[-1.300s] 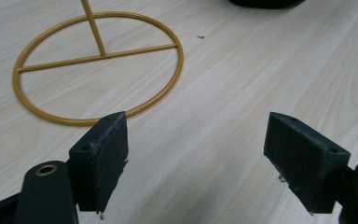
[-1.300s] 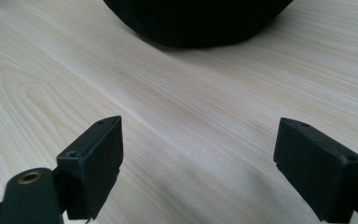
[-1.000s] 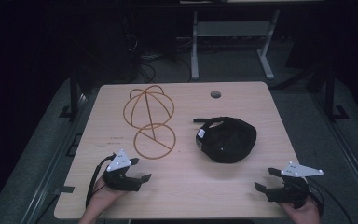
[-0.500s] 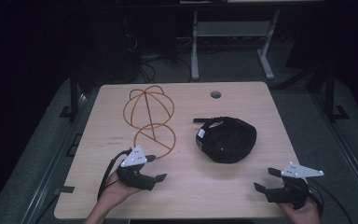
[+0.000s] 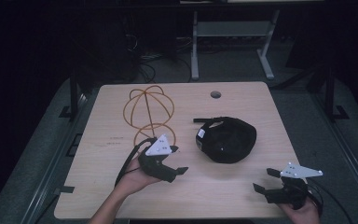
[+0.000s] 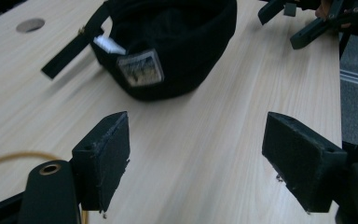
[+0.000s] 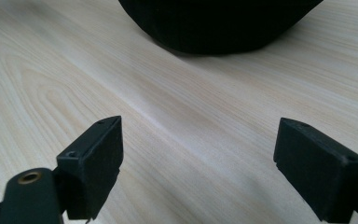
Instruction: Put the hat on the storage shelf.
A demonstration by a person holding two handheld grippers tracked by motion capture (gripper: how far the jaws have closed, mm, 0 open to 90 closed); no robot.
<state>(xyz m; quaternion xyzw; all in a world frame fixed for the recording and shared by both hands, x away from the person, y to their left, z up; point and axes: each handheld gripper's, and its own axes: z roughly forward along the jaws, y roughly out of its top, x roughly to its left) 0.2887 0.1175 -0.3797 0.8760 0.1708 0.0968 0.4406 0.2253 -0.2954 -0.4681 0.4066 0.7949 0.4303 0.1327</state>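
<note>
A black cap (image 5: 226, 139) lies upside down right of the table's middle, strap to the left. In the left gripper view the cap (image 6: 168, 42) shows a label inside its band. An orange wire stand (image 5: 148, 112) stands at the back left. My left gripper (image 5: 178, 160) is open, held a little above the table just in front of the stand and pointing right at the cap. Its jaws (image 6: 198, 149) hold nothing. My right gripper (image 5: 264, 179) rests open near the front right edge, and in its own view its spread jaws (image 7: 198, 163) face the cap's rim (image 7: 214, 23).
The wooden table (image 5: 214, 191) has a round cable hole (image 5: 216, 94) at the back. A thin orange wire (image 6: 9, 158) of the stand curves past my left jaw. The right gripper (image 6: 307, 18) appears far off in the left gripper view. Dark floor, cables and a metal frame lie behind the table.
My left gripper has lifted from the front left of the table and moved right and forward towards the cap, still open. The right gripper has stayed put.
</note>
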